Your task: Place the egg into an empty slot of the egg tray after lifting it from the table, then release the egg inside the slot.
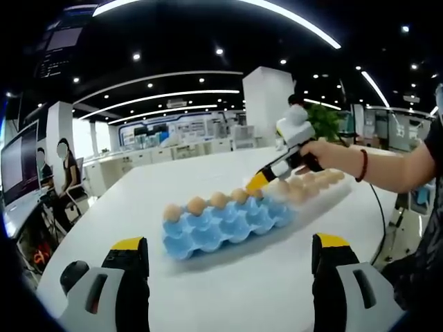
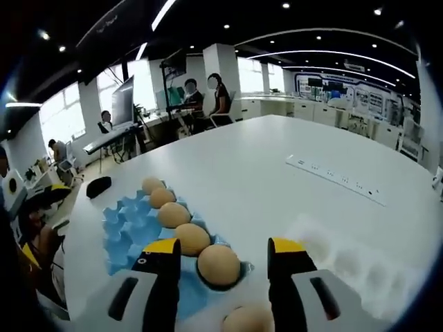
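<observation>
**Task status: egg in slot, release judged done or nearly done**

Found the blue egg tray point(image 1: 221, 225) lying near the middle of the white table point(image 1: 228, 297). Counted four eggs in a row along its far edge in the left gripper view; saw the rows toward the near edge standing empty.

Held the right gripper point(image 2: 225, 247) low over that filled row, at the end of the tray next to a pale translucent tray point(image 2: 360, 270). Noted its jaws standing apart, pinching nothing. Located the egg point(image 2: 219, 265) seated in a slot directly between the two yellow tips, with a visible gap on each side. Judged lifting and placing complete on that evidence, and release complete or in its last stage.

Saw a second egg point(image 2: 246, 319) lower between the same jaws, at the bottom of the right gripper view. Could not tell whether it touched either jaw or which tray carried it.

Kept the left gripper point(image 1: 230, 241) back at the near edge of the table, jaws spread wide, gripping nothing, well apart from the tray.

Remaining, as a judgement: withdrawal of the right gripper upward without nudging the seated egg or its neighbours in the row.
</observation>
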Demonstrator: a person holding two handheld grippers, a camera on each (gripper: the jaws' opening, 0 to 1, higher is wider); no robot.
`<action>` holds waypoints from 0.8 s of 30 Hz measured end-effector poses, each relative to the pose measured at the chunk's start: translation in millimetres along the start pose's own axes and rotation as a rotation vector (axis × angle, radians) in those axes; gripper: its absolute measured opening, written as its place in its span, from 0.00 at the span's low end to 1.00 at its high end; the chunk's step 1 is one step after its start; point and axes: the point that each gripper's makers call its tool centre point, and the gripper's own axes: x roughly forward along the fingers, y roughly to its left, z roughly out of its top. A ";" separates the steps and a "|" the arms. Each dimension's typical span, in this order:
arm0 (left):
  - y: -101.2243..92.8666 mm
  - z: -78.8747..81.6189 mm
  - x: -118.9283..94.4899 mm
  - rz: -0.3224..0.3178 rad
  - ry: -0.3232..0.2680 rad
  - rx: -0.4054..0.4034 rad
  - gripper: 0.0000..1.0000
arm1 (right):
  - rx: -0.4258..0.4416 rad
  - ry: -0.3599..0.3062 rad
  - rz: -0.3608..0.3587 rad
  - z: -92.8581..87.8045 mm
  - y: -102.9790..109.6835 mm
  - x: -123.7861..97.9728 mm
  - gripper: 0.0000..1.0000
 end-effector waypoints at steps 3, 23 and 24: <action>-1.8 -0.2 0.4 -0.004 0.004 0.004 1.00 | -0.009 -0.002 -0.018 -0.1 -3.2 -1.9 0.60; -9.5 6.4 4.1 -0.023 0.001 0.014 1.00 | 0.020 -0.112 -0.072 7.2 -17.9 -30.7 0.88; -9.6 7.0 4.0 -0.025 -0.001 0.012 1.00 | 0.027 -0.111 -0.072 6.3 -18.6 -31.7 0.89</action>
